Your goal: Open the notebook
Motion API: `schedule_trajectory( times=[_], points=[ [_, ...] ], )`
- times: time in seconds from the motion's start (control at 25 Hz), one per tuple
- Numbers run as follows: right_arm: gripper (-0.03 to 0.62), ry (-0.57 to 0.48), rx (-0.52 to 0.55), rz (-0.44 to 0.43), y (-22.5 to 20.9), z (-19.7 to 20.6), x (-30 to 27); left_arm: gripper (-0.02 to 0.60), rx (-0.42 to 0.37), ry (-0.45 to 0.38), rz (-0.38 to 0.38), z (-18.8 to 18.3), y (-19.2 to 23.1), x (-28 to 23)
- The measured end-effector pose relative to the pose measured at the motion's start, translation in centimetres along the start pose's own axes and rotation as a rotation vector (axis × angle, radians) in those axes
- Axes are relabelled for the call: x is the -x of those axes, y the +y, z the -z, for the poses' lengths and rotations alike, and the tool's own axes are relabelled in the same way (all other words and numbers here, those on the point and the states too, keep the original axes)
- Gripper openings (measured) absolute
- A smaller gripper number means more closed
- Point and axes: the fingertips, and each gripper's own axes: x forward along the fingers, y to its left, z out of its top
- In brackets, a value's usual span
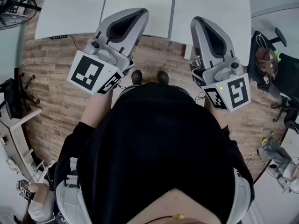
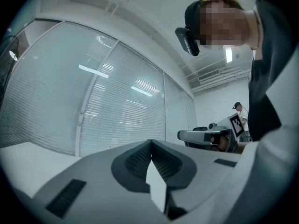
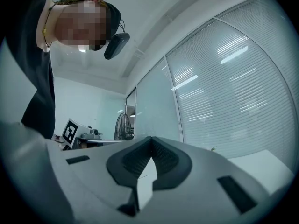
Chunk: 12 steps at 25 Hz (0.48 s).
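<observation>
A closed white notebook point(image 1: 148, 10) is seen on the white worktop point(image 1: 215, 1), lying flat close to the near edge and left of the middle, with its grey spine turned to the right. In the head view the left gripper point(image 1: 141, 15) is held over the near left corner of the notebook, and whether it touches the cover cannot be told. Its jaws are seen fully together in the left gripper view point(image 2: 151, 142), pad against pad, with nothing caught between them. The right gripper point(image 1: 198, 23) is held just off the near edge of the worktop, to the right of the notebook and apart from it. Its jaws are likewise pressed together in the right gripper view point(image 3: 150, 138), and nothing is gripped. Both grippers are pointed roughly level, away from the person. A wooden floor point(image 1: 51, 87) is seen below the worktop, and a fan point(image 1: 13, 6) stands beyond its left end.
</observation>
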Motion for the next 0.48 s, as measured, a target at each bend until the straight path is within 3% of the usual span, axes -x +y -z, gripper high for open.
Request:
schedule_trajectory(
  times=[0.48],
  points=[
    [0.004,0.0,-0.005,-0.019,0.19,0.23,-0.91,0.012,0.029,0.028,-0.012,0.65,0.95,0.06]
  ],
)
